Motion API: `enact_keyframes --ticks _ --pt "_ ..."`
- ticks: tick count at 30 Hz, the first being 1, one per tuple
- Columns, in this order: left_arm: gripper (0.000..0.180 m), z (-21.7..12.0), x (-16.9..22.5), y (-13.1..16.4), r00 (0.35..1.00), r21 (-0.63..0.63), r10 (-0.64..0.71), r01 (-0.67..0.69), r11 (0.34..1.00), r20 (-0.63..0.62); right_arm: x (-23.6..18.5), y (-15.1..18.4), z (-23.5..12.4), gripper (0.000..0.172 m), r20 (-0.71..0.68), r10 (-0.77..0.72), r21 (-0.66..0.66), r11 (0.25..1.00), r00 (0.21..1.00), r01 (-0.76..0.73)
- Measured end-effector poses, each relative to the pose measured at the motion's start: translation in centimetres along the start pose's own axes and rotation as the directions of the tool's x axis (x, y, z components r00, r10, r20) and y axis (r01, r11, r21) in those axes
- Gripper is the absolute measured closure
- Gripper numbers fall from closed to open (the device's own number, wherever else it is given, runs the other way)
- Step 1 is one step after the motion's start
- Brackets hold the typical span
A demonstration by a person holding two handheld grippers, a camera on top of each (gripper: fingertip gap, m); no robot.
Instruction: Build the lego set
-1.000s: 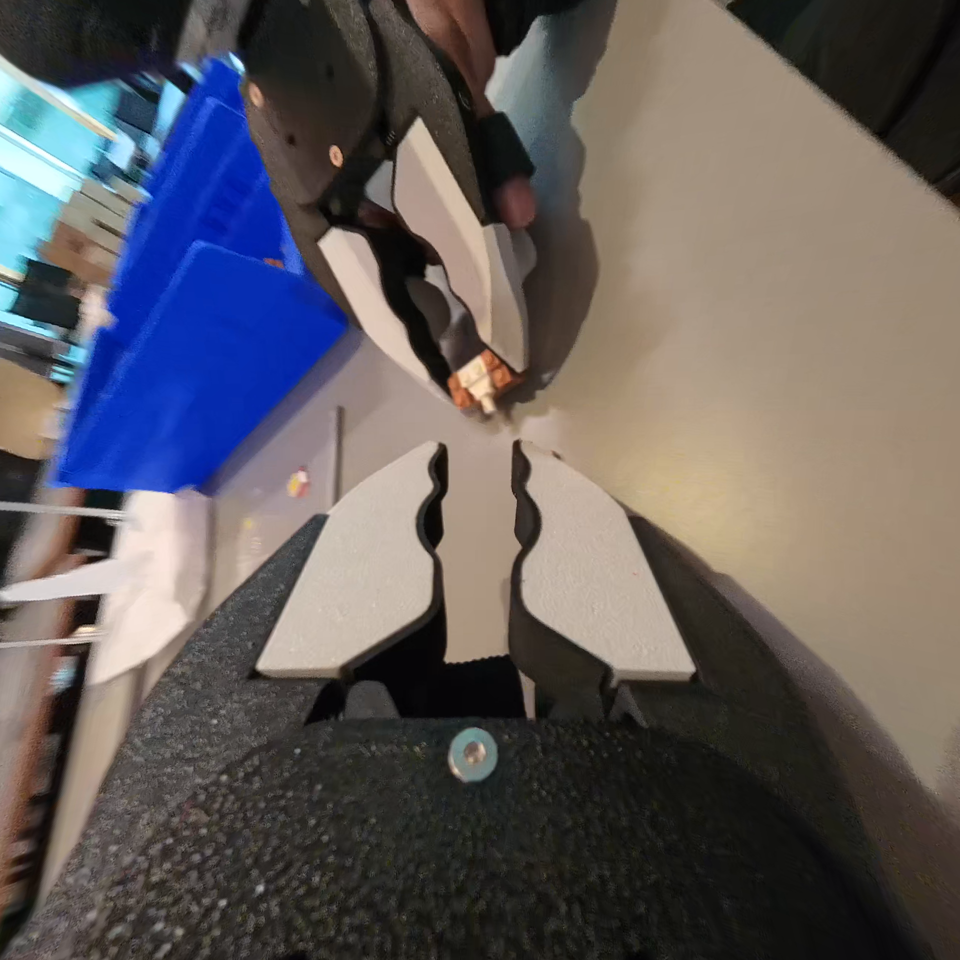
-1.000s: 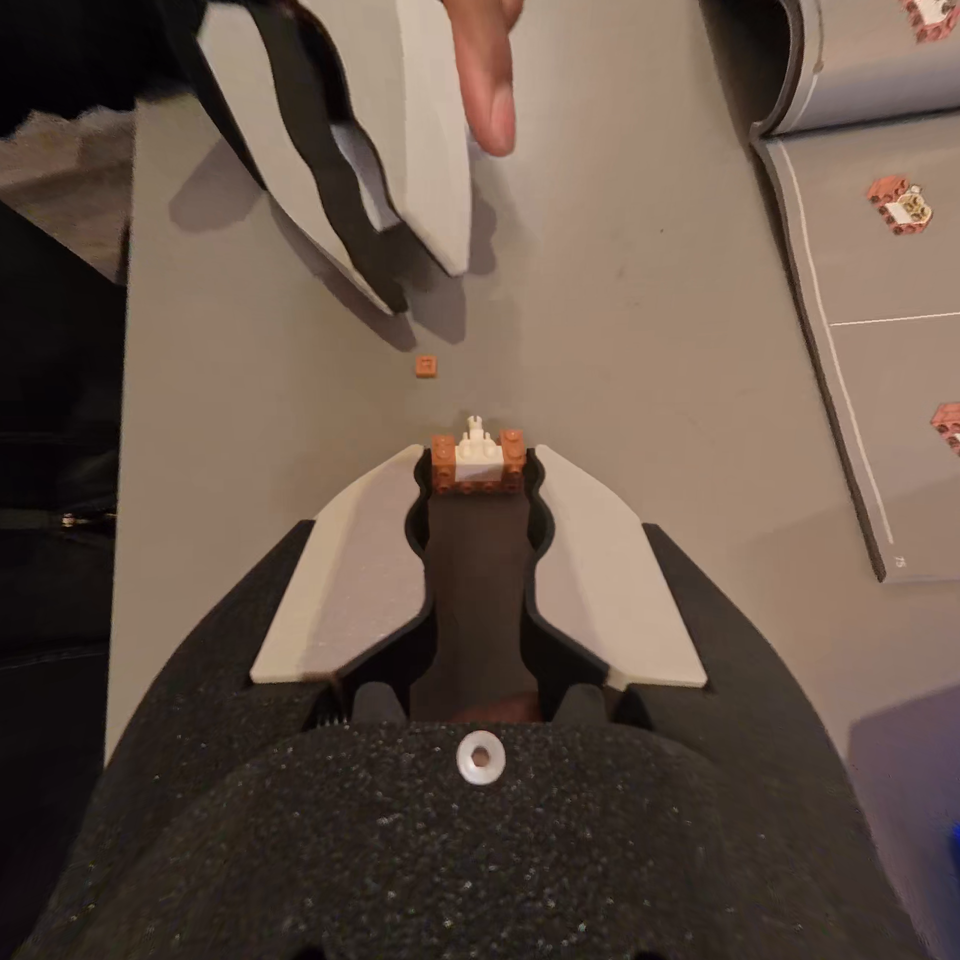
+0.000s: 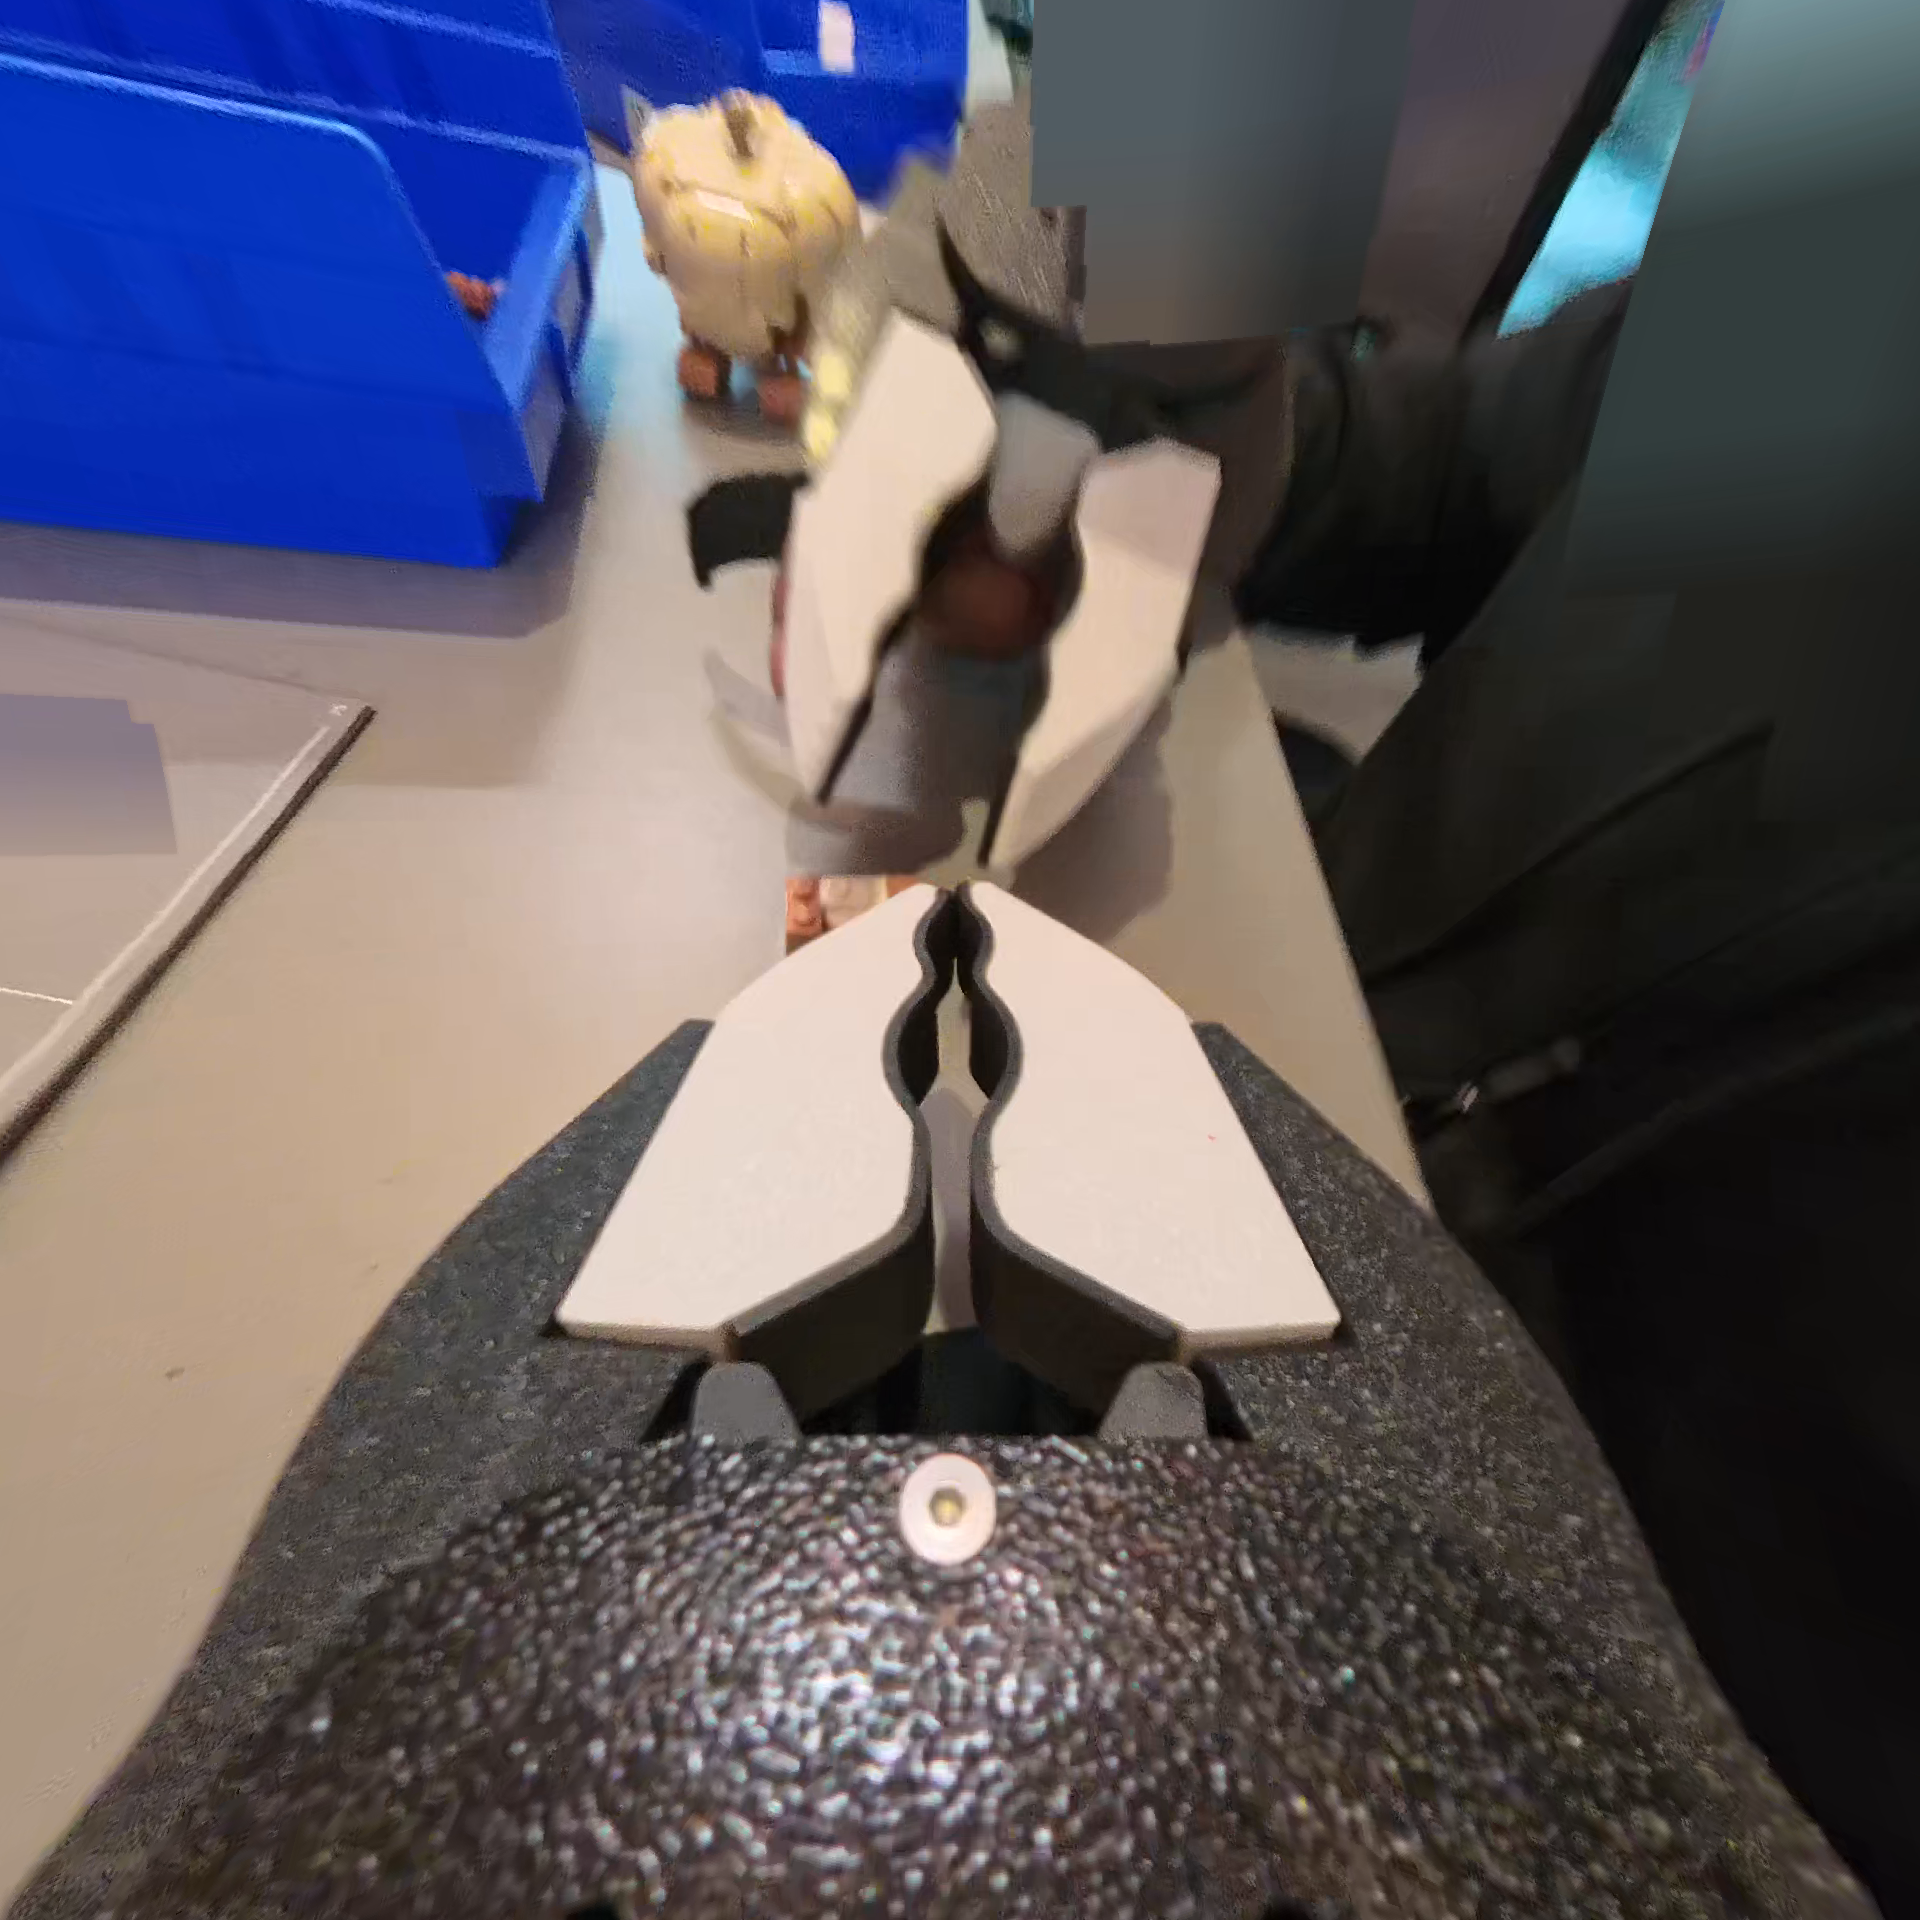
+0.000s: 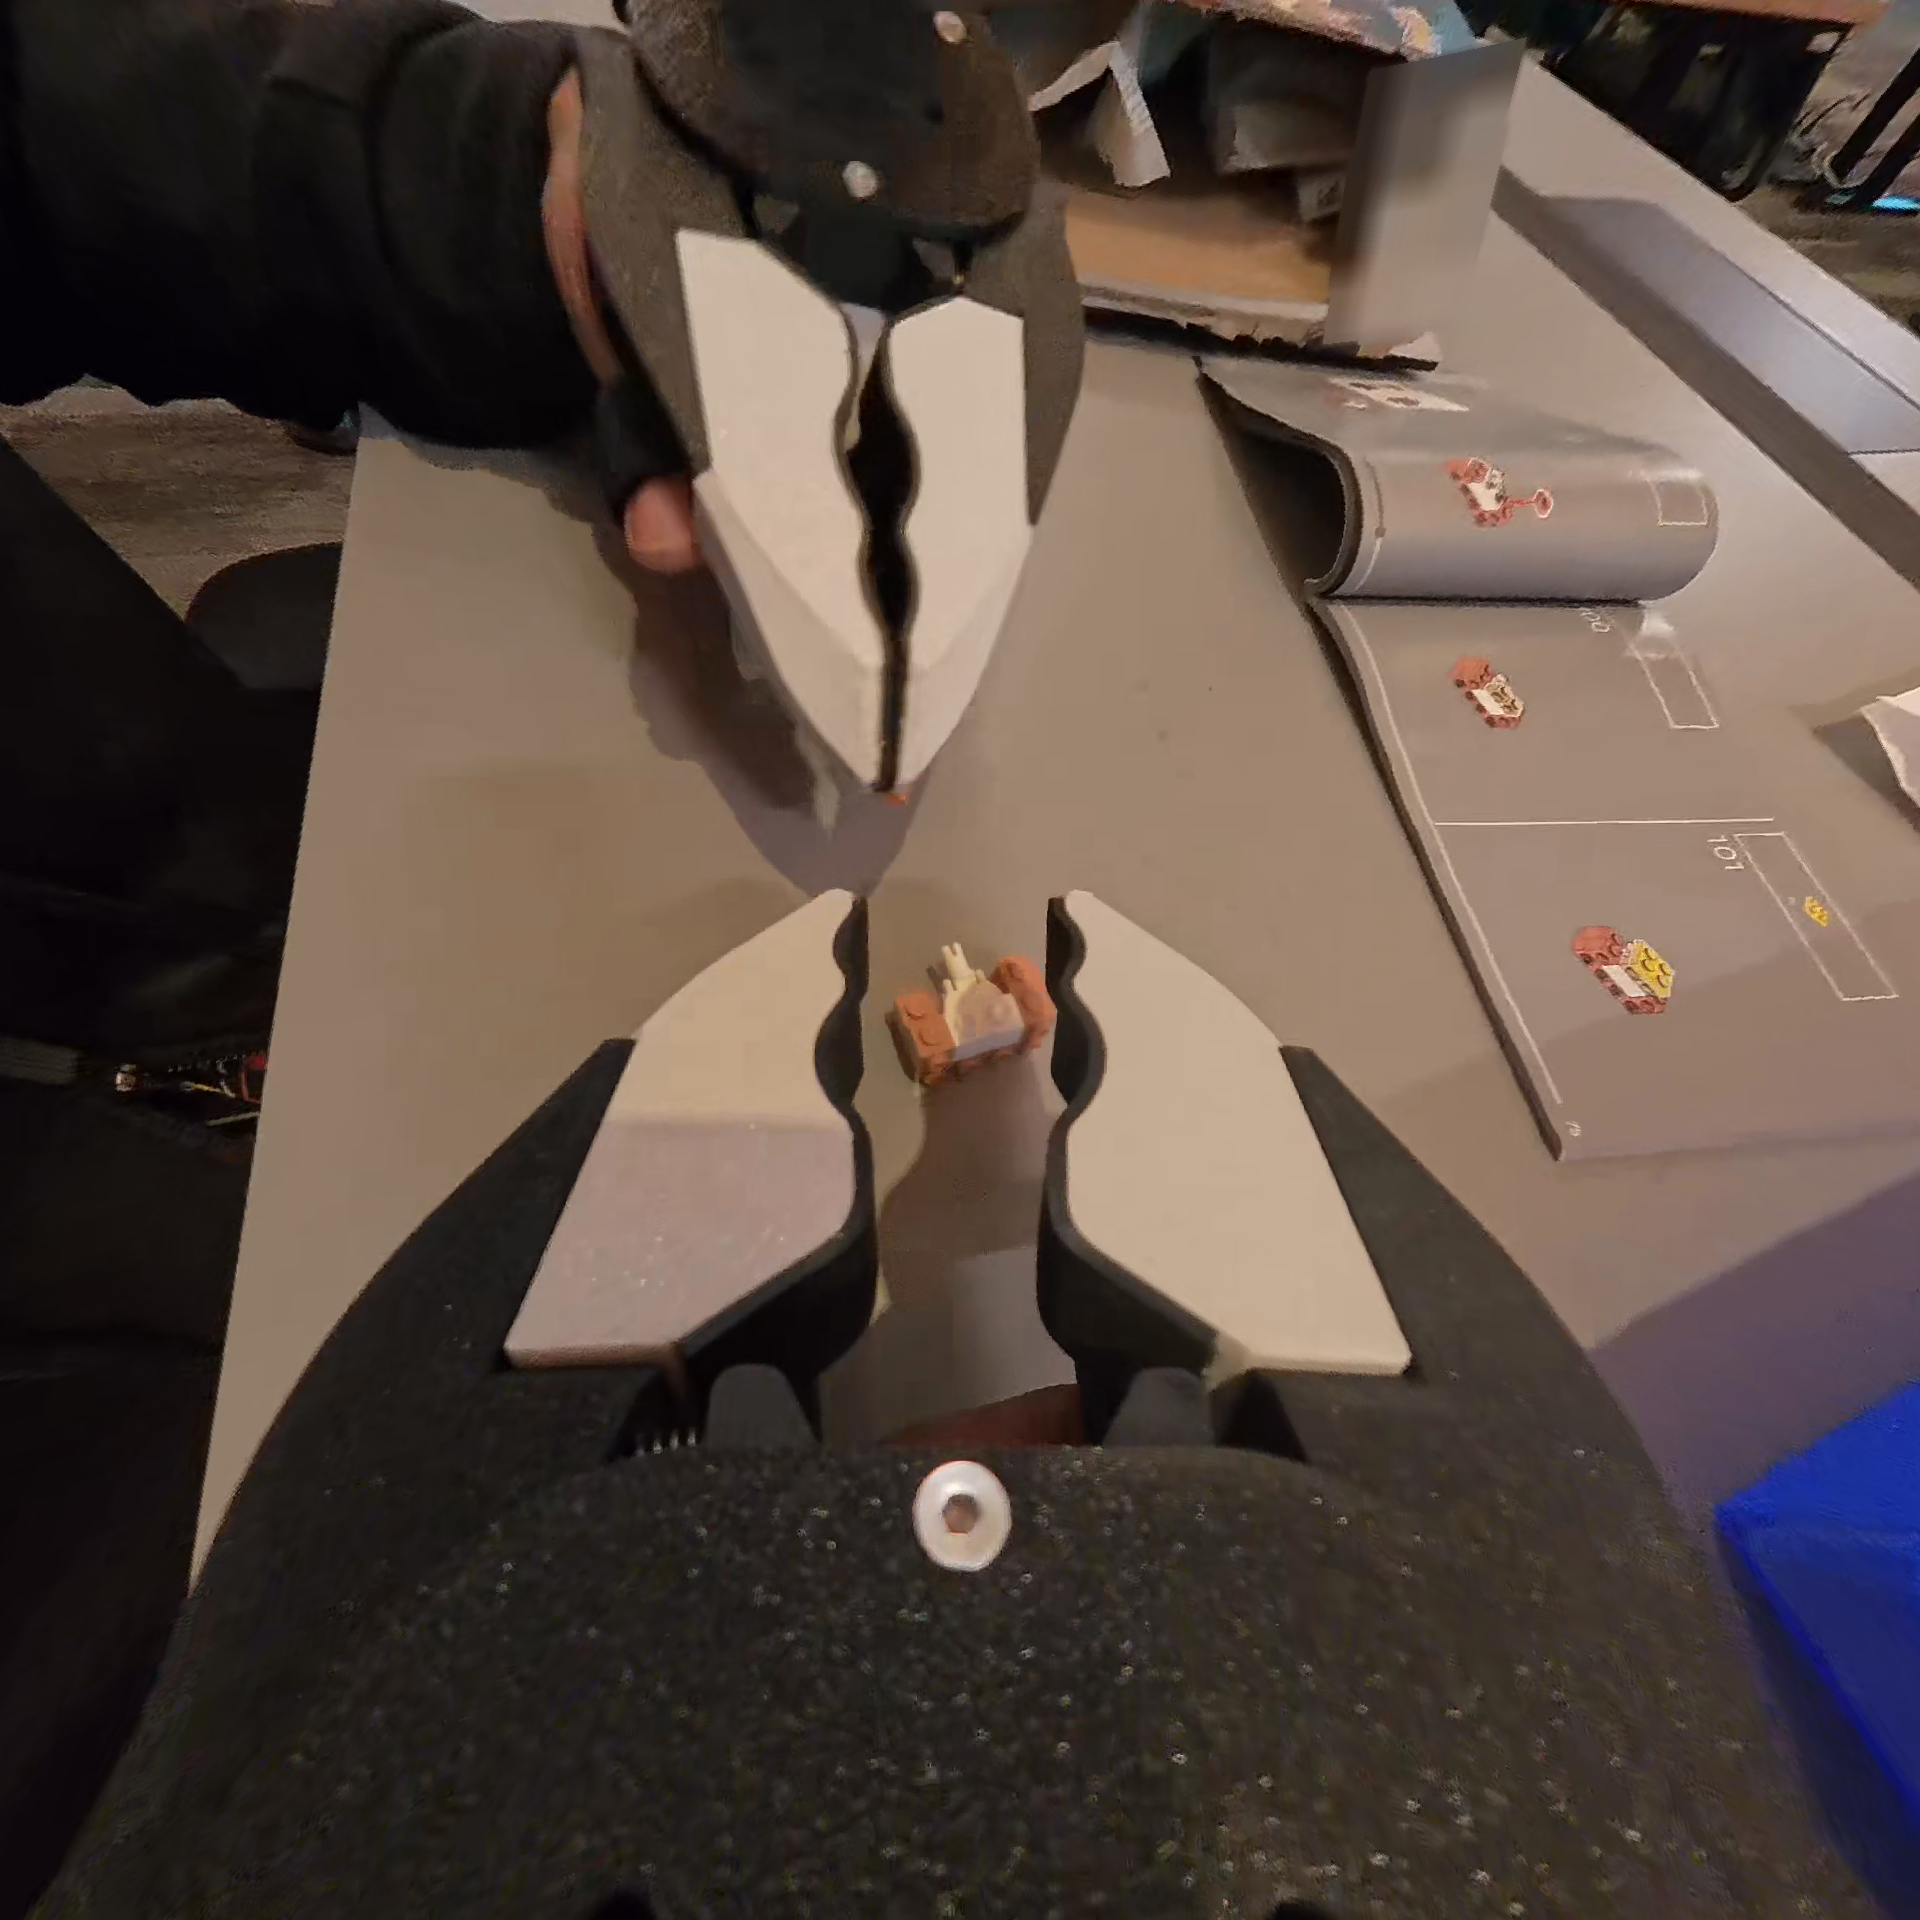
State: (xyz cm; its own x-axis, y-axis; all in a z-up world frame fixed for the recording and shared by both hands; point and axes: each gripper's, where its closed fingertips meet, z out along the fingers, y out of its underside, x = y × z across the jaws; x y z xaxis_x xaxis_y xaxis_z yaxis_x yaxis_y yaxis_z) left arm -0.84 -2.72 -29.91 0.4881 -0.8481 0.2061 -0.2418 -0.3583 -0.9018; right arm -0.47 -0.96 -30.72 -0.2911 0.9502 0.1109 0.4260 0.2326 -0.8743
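My left gripper [image 3: 956, 894] is shut, its tips pressed together. In the right wrist view it [image 4: 888, 779] points down at the grey table [image 4: 1195, 831], and a small orange piece [image 4: 896, 798] shows pinched at its very tips. My right gripper [image 4: 956, 914] is open above the table. A small brick assembly [image 4: 971, 1013], brown with a cream middle part, lies tilted on the table between its fingers, with a clear gap on the left side. The left wrist view shows part of the assembly [image 3: 821, 904] beside my left finger, and the right gripper [image 3: 987, 821], blurred, above it.
Blue bins [image 3: 260, 312] and a cream model on brown feet [image 3: 743, 229] stand at the back. A grey printed booklet [image 4: 1558, 727] lies open to the right, near a blue bin corner [image 4: 1829, 1610]. A gloved hand [image 4: 655, 530] holds the left gripper. The table edge [image 3: 1320, 831] is close.
The right gripper was shut on the brick assembly at its tips; the assembly now lies loose on the table between open fingers. The left gripper closed at the small orange piece.
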Motion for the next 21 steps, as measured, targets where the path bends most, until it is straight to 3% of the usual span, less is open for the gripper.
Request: enact_keyframes --ticks 5,11,15,21 --pt "0.180 0.1 -0.1 -2.6 0.957 0.211 -0.279 0.291 0.933 -0.082 -0.7 -0.6 0.7 0.140 -0.061 0.046 0.029 0.999 0.997 -0.044" --pt "0.180 -1.0 -0.6 -5.4 0.897 0.478 -0.420 0.431 0.765 -0.137 -0.2 -3.6 -0.1 0.149 -0.087 0.313 0.283 0.918 0.946 -0.278" --pt "0.180 -1.3 -0.5 -6.1 0.871 0.561 -0.460 0.470 0.682 -0.170 0.7 -4.5 -1.1 0.151 -0.106 0.399 0.404 0.855 0.911 -0.327" --pt "0.180 -1.1 0.2 -6.3 0.835 0.575 -0.493 0.534 0.620 -0.243 0.2 -4.7 -1.1 0.152 -0.178 0.307 0.388 0.895 0.935 -0.220"
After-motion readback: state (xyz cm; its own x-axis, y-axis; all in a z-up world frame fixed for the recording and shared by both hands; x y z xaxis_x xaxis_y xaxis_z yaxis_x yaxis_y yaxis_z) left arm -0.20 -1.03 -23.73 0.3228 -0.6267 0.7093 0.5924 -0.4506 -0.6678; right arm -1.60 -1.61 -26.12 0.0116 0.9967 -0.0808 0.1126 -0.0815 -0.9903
